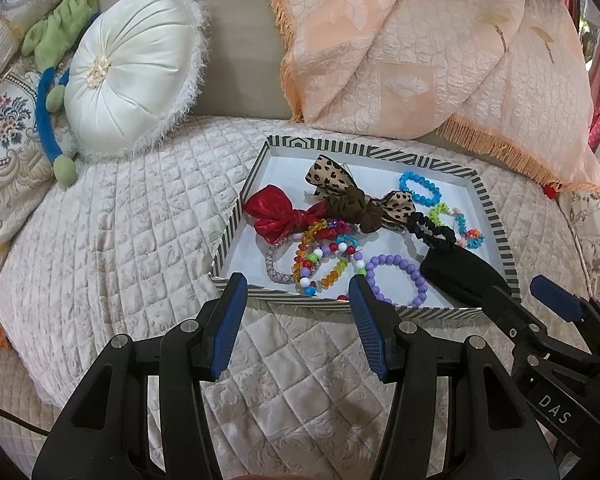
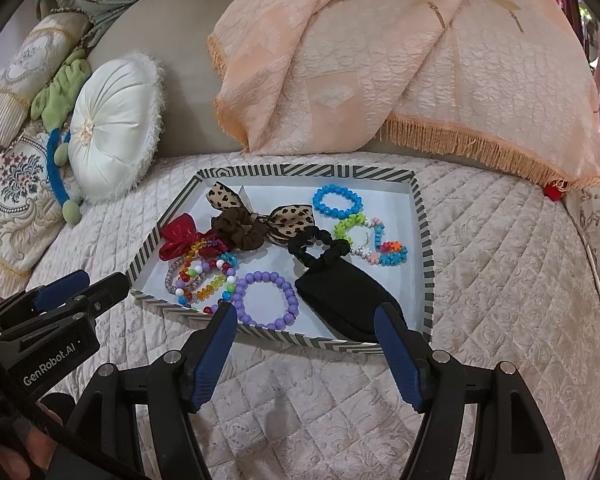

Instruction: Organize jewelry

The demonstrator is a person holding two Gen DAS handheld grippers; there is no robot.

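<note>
Left wrist view: the left gripper (image 1: 298, 294) hangs with fingers spread and empty; the striped tray (image 1: 236, 216) of jewelry sits on the bed just beyond their tips, the purple bead bracelet (image 1: 394, 280) nearest.

Right wrist view: the right gripper (image 2: 306, 322) is likewise spread, holding nothing, the bracelet (image 2: 266, 300) between its tips. Everything lies in the tray already; whether sorting is starting or finishing, I can't tell.

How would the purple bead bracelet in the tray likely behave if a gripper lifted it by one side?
The purple bead bracelet looks strung, so it would probably sag. Its smooth round beads may slip between pads. It looks light.
</note>
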